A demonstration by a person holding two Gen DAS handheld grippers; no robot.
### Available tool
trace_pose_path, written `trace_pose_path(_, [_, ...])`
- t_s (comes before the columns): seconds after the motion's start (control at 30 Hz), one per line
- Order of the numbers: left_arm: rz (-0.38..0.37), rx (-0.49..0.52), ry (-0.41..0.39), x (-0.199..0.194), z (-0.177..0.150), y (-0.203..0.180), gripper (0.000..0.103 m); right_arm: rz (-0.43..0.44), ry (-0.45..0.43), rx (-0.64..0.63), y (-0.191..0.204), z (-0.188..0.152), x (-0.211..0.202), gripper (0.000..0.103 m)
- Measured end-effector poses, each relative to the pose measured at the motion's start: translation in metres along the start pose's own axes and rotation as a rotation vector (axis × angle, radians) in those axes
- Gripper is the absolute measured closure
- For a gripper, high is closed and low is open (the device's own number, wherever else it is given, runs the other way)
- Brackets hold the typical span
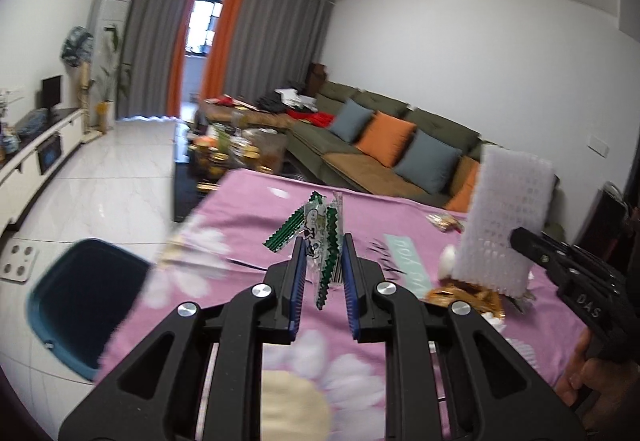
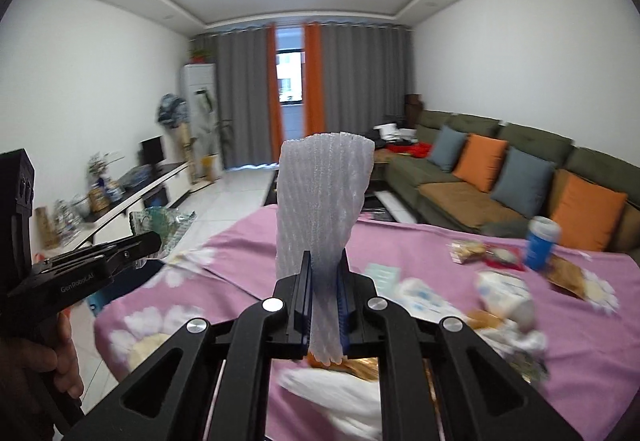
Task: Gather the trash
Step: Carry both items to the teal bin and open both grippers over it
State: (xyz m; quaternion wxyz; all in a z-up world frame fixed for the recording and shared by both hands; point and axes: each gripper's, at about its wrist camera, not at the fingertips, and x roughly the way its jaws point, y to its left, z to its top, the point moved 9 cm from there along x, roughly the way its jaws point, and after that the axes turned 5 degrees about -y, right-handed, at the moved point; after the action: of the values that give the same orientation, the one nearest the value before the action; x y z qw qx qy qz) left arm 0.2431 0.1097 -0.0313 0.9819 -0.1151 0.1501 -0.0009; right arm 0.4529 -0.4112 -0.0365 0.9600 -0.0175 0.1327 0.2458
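My left gripper (image 1: 323,241) is shut on a green and clear snack wrapper (image 1: 316,225), held above the pink flowered tablecloth (image 1: 248,217). A dark blue bin (image 1: 84,301) stands on the floor to the left of the table. My right gripper (image 2: 325,261) is shut on a white foam net sleeve (image 2: 322,201) that stands upright between its fingers; the sleeve also shows in the left wrist view (image 1: 506,217). The left gripper with its wrapper (image 2: 160,225) shows at the left of the right wrist view.
More trash lies on the cloth: snack packets (image 2: 468,251), a blue can (image 2: 540,243), white crumpled wrappers (image 2: 500,289), a gold wrapper (image 1: 464,293) and a teal card (image 1: 408,261). A green sofa (image 1: 380,137) stands behind; a cluttered coffee table (image 1: 236,149) is beyond.
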Motion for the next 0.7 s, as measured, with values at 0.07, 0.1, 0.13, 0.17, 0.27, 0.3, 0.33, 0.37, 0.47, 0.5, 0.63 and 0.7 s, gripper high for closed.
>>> trace_pose_path(0.07, [0.040,-0.007,-0.016,-0.010,0.005,0.018,0.085,0.082,0.011,-0.009,0.027,0.007,0.016,0.094])
trace_pose_path(0.1, [0.067,-0.016,-0.025,-0.018,0.007,0.032,0.085,0.108,0.016,-0.012,0.037,0.008,0.021,0.094])
trace_pose_path(0.13, [0.084,-0.021,-0.031,-0.023,0.009,0.040,0.085,0.138,0.028,-0.019,0.051,0.010,0.029,0.094])
trace_pose_path(0.17, [0.110,-0.025,-0.040,-0.030,0.011,0.052,0.085,0.173,0.038,-0.026,0.065,0.013,0.035,0.094])
trace_pose_path(0.27, [0.175,-0.042,-0.057,-0.048,0.014,0.084,0.085,0.250,0.071,-0.041,0.104,0.017,0.053,0.094])
trace_pose_path(0.3, [0.194,-0.046,-0.061,-0.053,0.015,0.093,0.085,0.277,0.081,-0.041,0.116,0.018,0.060,0.094])
trace_pose_path(0.33, [0.220,-0.053,-0.066,-0.060,0.016,0.106,0.085,0.305,0.093,-0.044,0.131,0.019,0.066,0.094])
trace_pose_path(0.37, [0.242,-0.064,-0.070,-0.066,0.016,0.117,0.085,0.322,0.103,-0.054,0.143,0.019,0.071,0.094])
trace_pose_path(0.47, [0.297,-0.093,-0.064,-0.081,0.014,0.152,0.085,0.380,0.139,-0.069,0.182,0.018,0.090,0.094])
trace_pose_path(0.5, [0.320,-0.101,-0.060,-0.086,0.012,0.165,0.085,0.393,0.152,-0.075,0.193,0.018,0.097,0.094])
trace_pose_path(0.63, [0.365,-0.137,-0.032,-0.095,0.002,0.208,0.085,0.438,0.225,-0.090,0.232,0.009,0.118,0.094])
trace_pose_path(0.7, [0.392,-0.169,0.000,-0.092,-0.007,0.231,0.085,0.449,0.276,-0.095,0.245,0.000,0.132,0.094])
